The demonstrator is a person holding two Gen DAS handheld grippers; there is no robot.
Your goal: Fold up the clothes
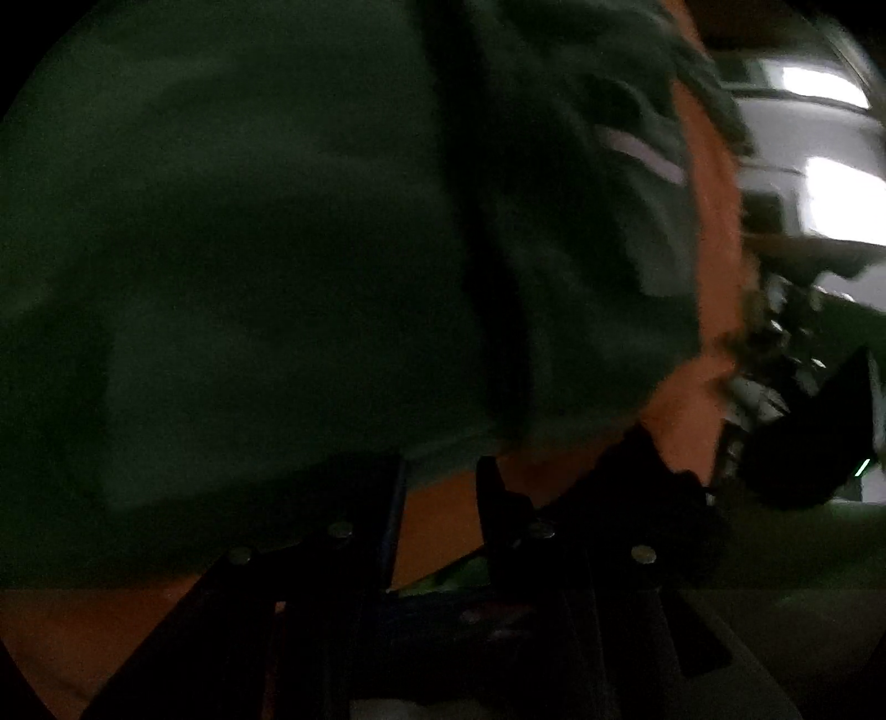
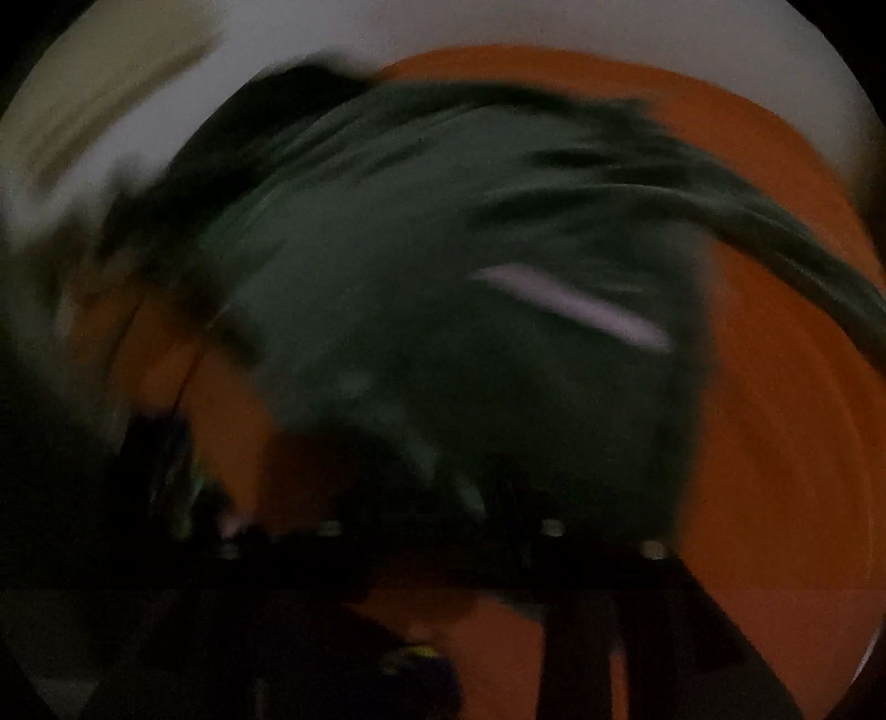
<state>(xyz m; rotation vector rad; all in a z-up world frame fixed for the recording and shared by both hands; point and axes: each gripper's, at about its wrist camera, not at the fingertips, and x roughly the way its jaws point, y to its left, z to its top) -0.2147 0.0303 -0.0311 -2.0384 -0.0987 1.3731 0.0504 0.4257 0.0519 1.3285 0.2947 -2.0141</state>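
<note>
A dark green garment (image 1: 266,249) lies spread on an orange table (image 1: 437,531) and fills most of the left wrist view. A white label (image 1: 642,155) shows on it. My left gripper (image 1: 440,471) sits at the garment's near edge, its fingers close together with the cloth's hem pinched at the tips. The right wrist view is heavily blurred. There the same garment (image 2: 443,288), with its white label (image 2: 576,304), bunches down onto my right gripper (image 2: 443,498). That gripper's dark fingers stand narrow and are partly covered by cloth.
Bare orange table (image 2: 775,415) stretches to the right of the garment. A black device with a small green light (image 1: 808,448) sits at the right of the left wrist view. Bright windows or lights (image 1: 830,194) and a pale wall (image 2: 387,27) lie beyond the table.
</note>
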